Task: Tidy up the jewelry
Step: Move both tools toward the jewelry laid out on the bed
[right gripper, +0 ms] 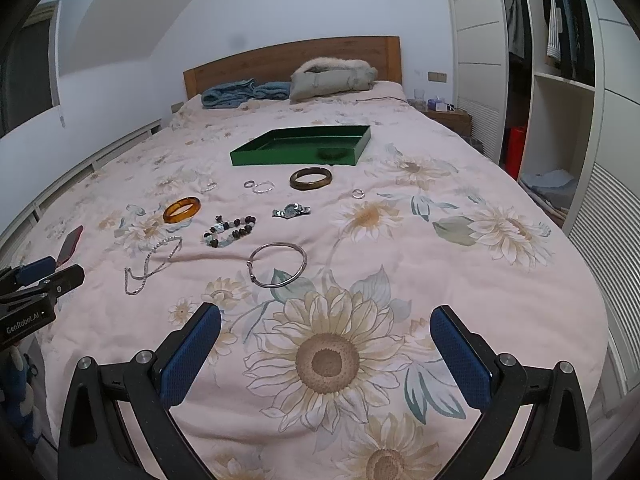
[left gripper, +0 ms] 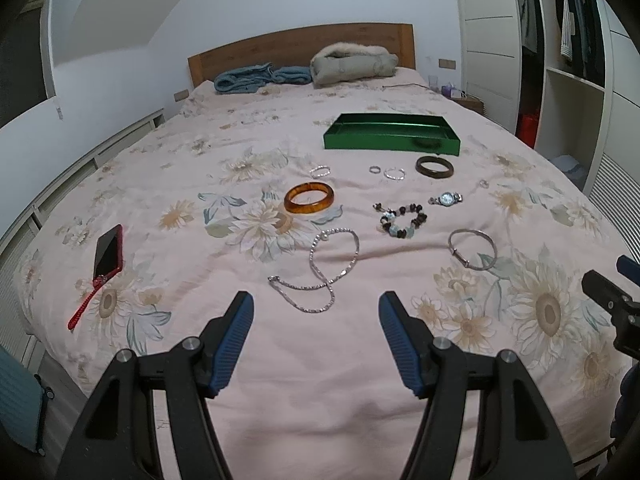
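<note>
Both the left gripper and right gripper hang spread and empty over the bedspread. The green tray waits at twelve o'clock; jewelry lies short of it. Probably start with the nearest: the chain, pinched low against soft fabric. Wardrobe at two o'clock.

Two handheld grippers share one build. The left gripper has black angular arms, each with a slot-shaped cutout, joined by round silver pivot bolts. Its fingers carry ribbed dark-blue pads. The right gripper matches it in black frame and silver bolts, though its blue pads show a fine dotted texture. On the left gripper's black body, seen from the right camera, white lettering reads "GenRobot.AI".
</note>
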The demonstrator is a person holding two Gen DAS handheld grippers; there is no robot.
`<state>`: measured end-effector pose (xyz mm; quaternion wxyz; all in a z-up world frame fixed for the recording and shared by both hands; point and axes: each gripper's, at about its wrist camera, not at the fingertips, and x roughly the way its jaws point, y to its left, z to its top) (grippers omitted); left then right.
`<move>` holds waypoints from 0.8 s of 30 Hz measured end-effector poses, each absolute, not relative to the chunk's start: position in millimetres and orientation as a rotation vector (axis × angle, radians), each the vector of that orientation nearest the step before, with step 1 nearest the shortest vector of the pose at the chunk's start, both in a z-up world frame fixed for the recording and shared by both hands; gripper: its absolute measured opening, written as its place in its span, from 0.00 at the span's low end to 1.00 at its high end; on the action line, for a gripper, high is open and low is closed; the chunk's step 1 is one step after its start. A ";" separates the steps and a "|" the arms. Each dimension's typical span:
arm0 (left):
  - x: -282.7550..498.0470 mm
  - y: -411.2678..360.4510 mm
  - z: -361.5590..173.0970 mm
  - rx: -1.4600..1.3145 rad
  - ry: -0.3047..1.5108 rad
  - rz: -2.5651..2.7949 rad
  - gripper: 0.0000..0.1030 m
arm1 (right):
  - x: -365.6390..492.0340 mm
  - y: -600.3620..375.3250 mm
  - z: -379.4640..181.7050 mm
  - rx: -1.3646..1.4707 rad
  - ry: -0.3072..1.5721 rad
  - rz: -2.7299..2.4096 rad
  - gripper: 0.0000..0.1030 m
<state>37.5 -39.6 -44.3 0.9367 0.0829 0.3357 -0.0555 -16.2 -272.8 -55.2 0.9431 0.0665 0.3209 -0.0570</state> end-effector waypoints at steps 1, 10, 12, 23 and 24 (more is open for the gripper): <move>38.0 -40.0 -45.2 0.171 0.690 -0.116 0.61 | -15.5 -272.7 -55.5 0.136 0.656 -0.117 1.00; 43.6 -40.5 -48.6 0.179 0.699 -0.121 0.61 | -11.3 -273.0 -56.9 0.135 0.667 -0.125 1.00; 44.1 -40.7 -48.9 0.180 0.701 -0.122 0.61 | -11.0 -272.2 -57.3 0.136 0.668 -0.124 1.00; 50.3 -42.6 -54.1 0.204 0.708 -0.138 0.61 | -5.0 -268.1 -58.6 0.114 0.682 -0.123 1.00; 51.2 -43.3 -55.2 0.208 0.712 -0.142 0.61 | -4.3 -268.1 -59.0 0.113 0.684 -0.124 1.00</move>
